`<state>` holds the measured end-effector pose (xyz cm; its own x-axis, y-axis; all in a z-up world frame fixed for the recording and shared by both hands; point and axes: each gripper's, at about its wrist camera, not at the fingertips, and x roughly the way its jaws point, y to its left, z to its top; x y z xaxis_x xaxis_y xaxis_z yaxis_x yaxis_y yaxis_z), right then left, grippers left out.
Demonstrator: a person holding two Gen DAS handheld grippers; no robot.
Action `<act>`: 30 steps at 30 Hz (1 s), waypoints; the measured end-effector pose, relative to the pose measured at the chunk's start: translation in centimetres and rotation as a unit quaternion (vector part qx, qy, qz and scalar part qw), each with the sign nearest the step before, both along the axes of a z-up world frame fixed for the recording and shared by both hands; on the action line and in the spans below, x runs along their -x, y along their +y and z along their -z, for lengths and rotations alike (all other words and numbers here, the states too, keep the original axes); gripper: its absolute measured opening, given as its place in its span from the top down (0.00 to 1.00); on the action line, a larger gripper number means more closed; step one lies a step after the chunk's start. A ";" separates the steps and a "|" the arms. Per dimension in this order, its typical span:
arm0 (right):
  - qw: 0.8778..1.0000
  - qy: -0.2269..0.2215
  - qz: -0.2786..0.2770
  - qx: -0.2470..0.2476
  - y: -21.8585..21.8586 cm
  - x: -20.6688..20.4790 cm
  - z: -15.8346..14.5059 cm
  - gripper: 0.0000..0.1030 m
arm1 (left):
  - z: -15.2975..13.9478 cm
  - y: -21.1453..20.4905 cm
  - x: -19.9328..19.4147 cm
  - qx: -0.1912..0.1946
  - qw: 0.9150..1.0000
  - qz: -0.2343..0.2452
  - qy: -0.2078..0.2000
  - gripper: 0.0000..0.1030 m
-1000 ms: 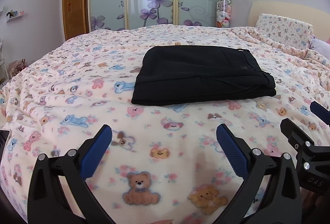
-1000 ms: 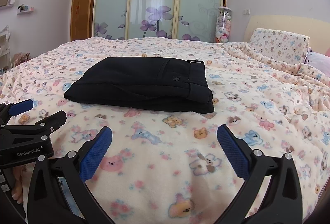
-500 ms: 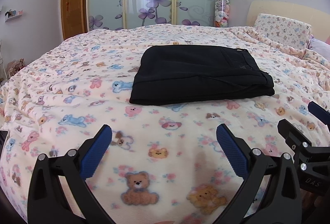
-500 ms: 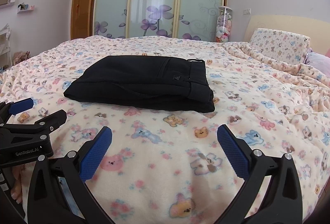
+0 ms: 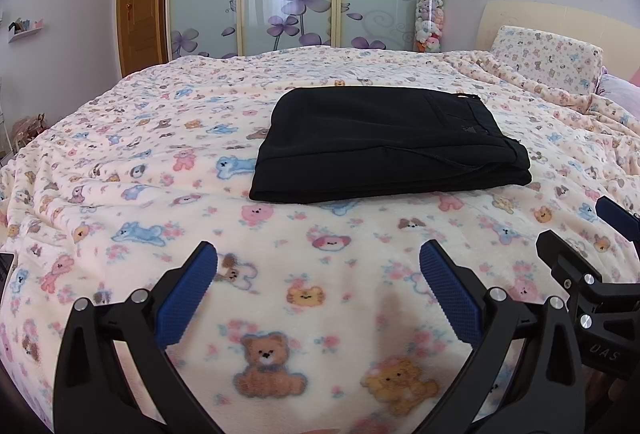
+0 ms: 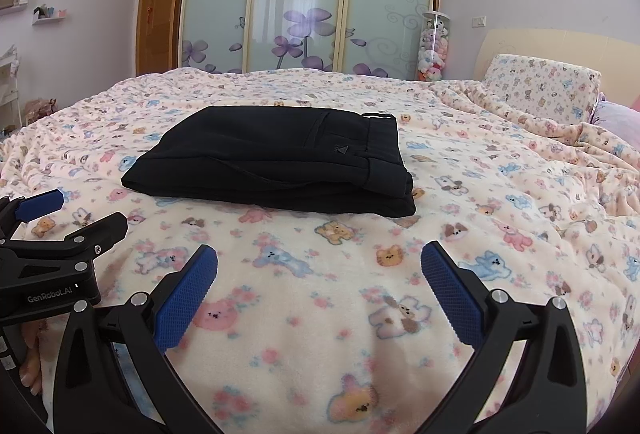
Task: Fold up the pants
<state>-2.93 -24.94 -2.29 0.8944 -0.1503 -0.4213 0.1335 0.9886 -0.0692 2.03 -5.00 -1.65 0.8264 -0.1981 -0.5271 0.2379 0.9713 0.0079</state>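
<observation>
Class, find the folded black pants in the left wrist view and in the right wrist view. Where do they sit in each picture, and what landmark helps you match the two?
Left wrist view: the folded black pants lie right of centre, in the upper middle, on the bear-print blanket.
Right wrist view: the pants lie left of centre, mid-height.
Shared landmark: the clear tube of plush toys beside the wardrobe.

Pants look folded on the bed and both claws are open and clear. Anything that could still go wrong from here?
The black pants lie in a stacked fold on a soft fleece blanket; a bump or tug on the blanket could probably slide the layers apart. The right end of the stack looks uneven, so it may spring open. The left claw and right claw sit close together and could clash when pulled back.
</observation>
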 end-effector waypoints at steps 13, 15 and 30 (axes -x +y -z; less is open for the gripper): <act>1.000 0.002 -0.001 0.000 -0.2 -0.1 0.1 0.01 | 0.0 -0.2 0.2 0.000 1.000 -0.001 0.000 0.02; 1.000 0.003 -0.001 0.000 -0.2 0.0 0.2 0.01 | 0.0 0.0 -0.1 0.000 1.000 0.000 0.000 0.02; 1.000 0.003 -0.002 0.000 -0.5 0.0 0.3 0.01 | 0.0 -0.1 -0.2 -0.001 1.000 0.014 0.004 0.02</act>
<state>-2.98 -25.45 -2.59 0.8927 -0.1459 -0.4264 0.1284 0.9893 -0.0696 2.22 -5.12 -1.66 0.8159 -0.2208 -0.5344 0.2658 0.9640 0.0076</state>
